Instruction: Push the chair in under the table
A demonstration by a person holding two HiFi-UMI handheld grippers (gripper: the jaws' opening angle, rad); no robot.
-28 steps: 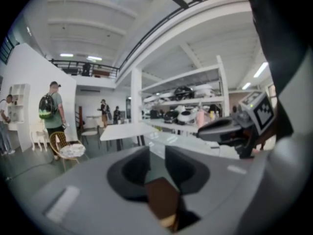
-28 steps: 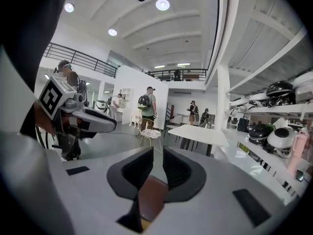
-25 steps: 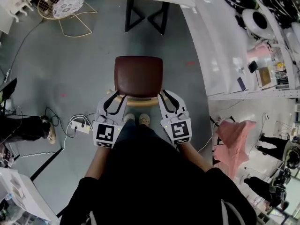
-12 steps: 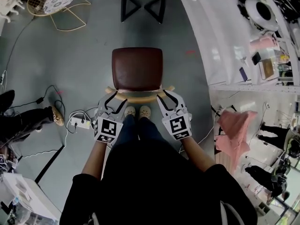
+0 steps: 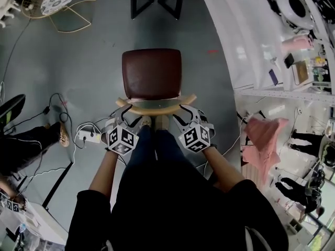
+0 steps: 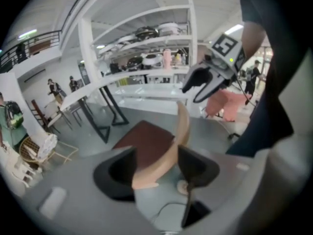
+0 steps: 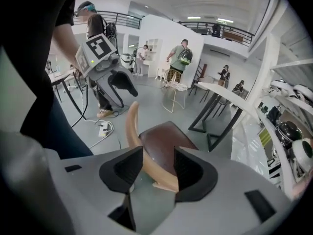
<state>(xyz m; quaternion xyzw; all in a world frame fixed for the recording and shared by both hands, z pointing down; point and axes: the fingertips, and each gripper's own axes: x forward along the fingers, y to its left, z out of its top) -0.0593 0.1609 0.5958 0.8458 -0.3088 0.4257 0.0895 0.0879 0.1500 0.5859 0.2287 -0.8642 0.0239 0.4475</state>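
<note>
Currently both pairs of fingers stand spread, having just been opening. The left gripper (image 6: 155, 168) has the left-hand tip of the curved wooden backrest (image 6: 171, 148) between its fingers, and the right gripper (image 7: 152, 169) straddles the opposite tip; neither pair is seen pressing on the wood. In the head view both grippers, left (image 5: 125, 115) and right (image 5: 184, 115), have dropped from above the backrest (image 5: 157, 105) to its level in the last second.

Assessment: the hold for pushing is being set up, and the push has not begun.

The chair's brown seat (image 5: 152, 73) stands at centre frame, well apart from the desk (image 7: 221, 90), whose black legs sit at the top edge of the head view.

Bare grey floor (image 5: 157, 33) runs between seat and legs. A long white counter (image 5: 230, 46) borders the right side. A power strip with cables (image 5: 86, 136) lies lower left, behind the chair, out of the pushing line.
</note>
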